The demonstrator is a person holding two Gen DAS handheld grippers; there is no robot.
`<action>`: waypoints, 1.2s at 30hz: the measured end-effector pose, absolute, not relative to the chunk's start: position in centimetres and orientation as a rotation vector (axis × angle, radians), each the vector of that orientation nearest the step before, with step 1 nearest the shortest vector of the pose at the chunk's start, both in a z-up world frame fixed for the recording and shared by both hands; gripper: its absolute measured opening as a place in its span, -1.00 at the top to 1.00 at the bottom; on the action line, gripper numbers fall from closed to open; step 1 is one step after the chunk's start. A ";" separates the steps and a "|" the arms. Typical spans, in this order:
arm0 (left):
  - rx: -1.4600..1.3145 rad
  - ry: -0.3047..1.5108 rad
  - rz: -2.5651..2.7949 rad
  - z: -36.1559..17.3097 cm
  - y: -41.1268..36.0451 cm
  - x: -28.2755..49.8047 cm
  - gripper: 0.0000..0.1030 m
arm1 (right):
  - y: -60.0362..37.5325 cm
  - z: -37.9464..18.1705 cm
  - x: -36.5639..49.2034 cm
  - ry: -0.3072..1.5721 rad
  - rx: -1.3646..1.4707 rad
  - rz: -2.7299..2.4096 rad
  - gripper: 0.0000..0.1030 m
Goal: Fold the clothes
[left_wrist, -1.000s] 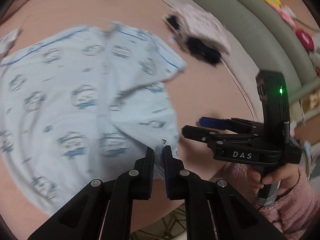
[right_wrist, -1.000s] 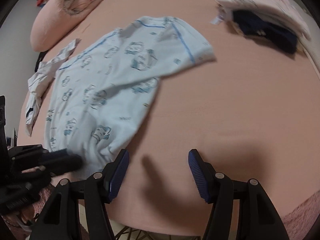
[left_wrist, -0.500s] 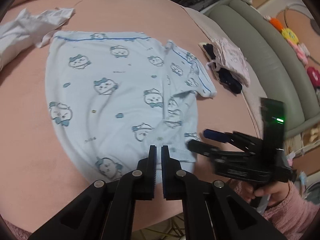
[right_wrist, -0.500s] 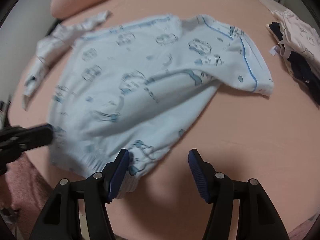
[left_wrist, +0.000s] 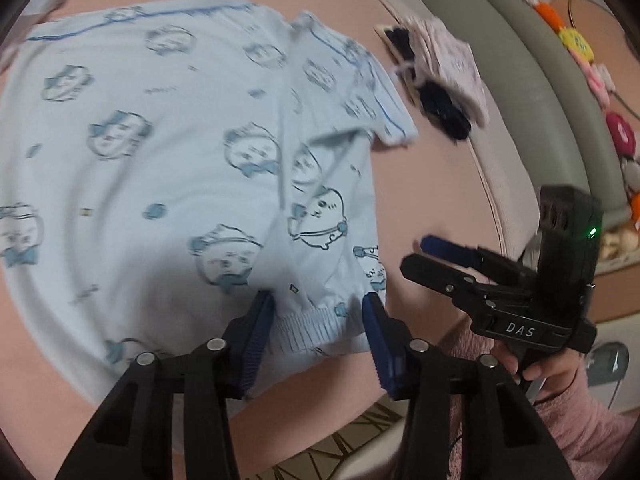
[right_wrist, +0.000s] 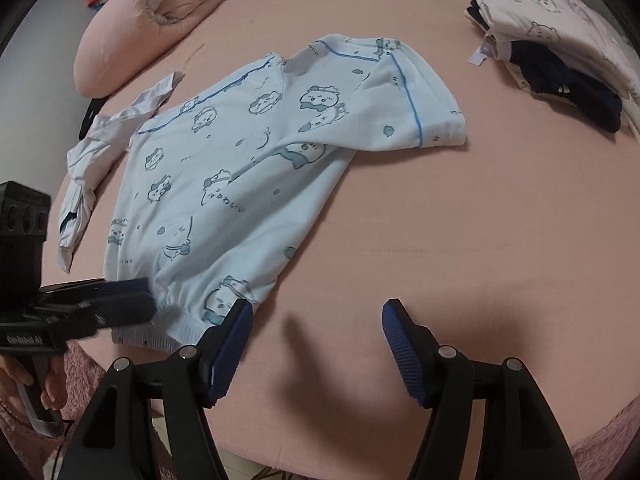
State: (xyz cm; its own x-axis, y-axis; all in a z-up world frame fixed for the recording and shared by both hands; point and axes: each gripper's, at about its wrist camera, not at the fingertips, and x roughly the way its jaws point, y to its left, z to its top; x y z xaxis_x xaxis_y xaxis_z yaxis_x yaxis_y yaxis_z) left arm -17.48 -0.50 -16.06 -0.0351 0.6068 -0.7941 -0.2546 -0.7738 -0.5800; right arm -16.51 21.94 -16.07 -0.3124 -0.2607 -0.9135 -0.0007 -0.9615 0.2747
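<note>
Left wrist view: my left hand-held gripper (left_wrist: 318, 330) is opening, jaws astride the ribbed hem of the pale blue cartoon-print shirt (left_wrist: 180, 152), pads off it.
Shirt: flat on the pink bed (left_wrist: 432, 184).
Right wrist view: my right hand-held gripper (right_wrist: 316, 346) is opening and empty, over bare bed right of the shirt's near hem.

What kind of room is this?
Probably a bedroom at home: a pink sheet covers a bed, with a pink pillow, a folded clothes pile and plush toys along a padded edge.
</note>
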 end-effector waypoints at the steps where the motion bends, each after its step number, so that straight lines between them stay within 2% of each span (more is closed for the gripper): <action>1: -1.661 -0.369 1.866 -16.4 -0.4 -17.5 0.32 | 21.7 -16.0 -16.5 -0.323 1.735 -2.394 -0.30; 6: -1.707 -0.392 1.920 -16.8 -1.4 -18.0 0.31 | 20.9 -16.6 -16.6 -0.261 1.770 -2.372 -0.30; 13: -1.690 -0.393 1.815 -16.9 -1.8 -17.4 0.31 | 21.7 -16.1 -16.3 -0.283 1.760 -2.377 -0.30; 20: -1.699 -0.481 1.815 -17.6 -0.7 -17.9 0.32 | 21.6 -16.7 -16.6 -0.281 1.775 -2.372 -0.30; 21: -1.682 -0.478 1.812 -17.5 -0.6 -17.8 0.36 | 21.8 -16.7 -16.6 -0.283 1.776 -2.374 -0.30; 22: -1.667 -0.475 1.810 -17.4 -0.5 -17.7 0.75 | 21.9 -16.9 -16.6 -0.286 1.782 -2.375 -0.30; 23: -1.653 -0.467 1.818 -17.0 -0.3 -17.5 0.81 | 22.1 -17.0 -16.7 -0.291 1.788 -2.374 -0.30; 29: -1.534 -0.518 1.890 -13.9 -2.2 -17.0 0.84 | 21.3 -17.1 -17.4 -0.277 1.761 -2.309 -0.30; 34: -1.507 -0.537 1.962 -11.7 -6.0 -16.4 0.84 | 19.9 -14.9 -18.2 -0.297 1.679 -2.335 -0.30; 36: -1.515 -0.546 1.988 -11.5 -7.7 -16.1 0.84 | 18.4 -14.4 -18.7 -0.230 1.661 -2.328 -0.30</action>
State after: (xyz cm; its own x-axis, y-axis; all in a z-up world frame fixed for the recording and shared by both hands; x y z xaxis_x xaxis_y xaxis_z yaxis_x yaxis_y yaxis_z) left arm -16.07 -7.71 -11.49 -0.1911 0.6601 -0.7265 -0.1959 -0.7509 -0.6307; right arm -18.65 18.36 -14.36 -0.3051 -0.3100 -0.9005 0.1276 -0.9503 0.2839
